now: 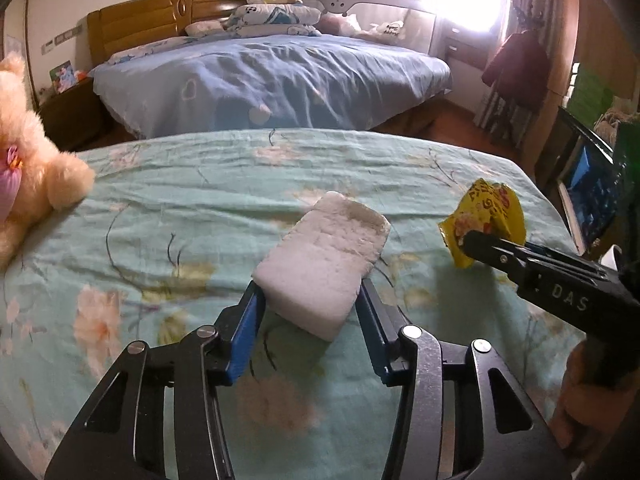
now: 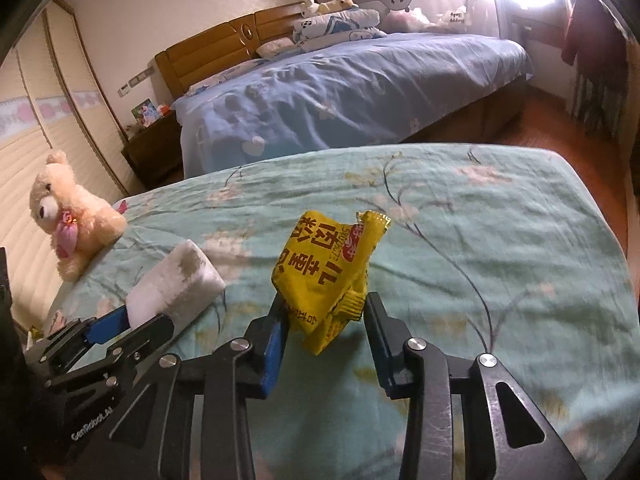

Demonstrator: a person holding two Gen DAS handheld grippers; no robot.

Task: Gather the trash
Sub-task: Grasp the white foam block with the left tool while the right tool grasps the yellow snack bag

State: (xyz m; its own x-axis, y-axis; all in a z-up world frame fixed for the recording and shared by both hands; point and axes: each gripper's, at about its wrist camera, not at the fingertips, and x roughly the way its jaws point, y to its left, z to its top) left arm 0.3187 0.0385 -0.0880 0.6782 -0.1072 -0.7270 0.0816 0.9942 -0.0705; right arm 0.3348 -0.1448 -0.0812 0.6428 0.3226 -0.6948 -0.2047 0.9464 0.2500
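Note:
My left gripper [image 1: 310, 294] is shut on a white foam block [image 1: 324, 262] and holds it just above the green floral bedsheet [image 1: 200, 200]. The block also shows at the left of the right wrist view [image 2: 176, 280], between the left gripper's fingers [image 2: 132, 326]. My right gripper [image 2: 324, 308] is shut on a crumpled yellow snack wrapper [image 2: 324, 272] with red and black print, held above the sheet. In the left wrist view the wrapper [image 1: 486, 216] and right gripper [image 1: 466, 240] are to the right of the block.
A cream teddy bear [image 2: 68, 216] sits at the left edge of the green bed [image 1: 24, 152]. A second bed with a blue duvet [image 1: 272, 80], pillows and soft toys stands beyond. A nightstand [image 2: 152, 148], wardrobe doors and hanging clothes [image 1: 516, 68] line the room.

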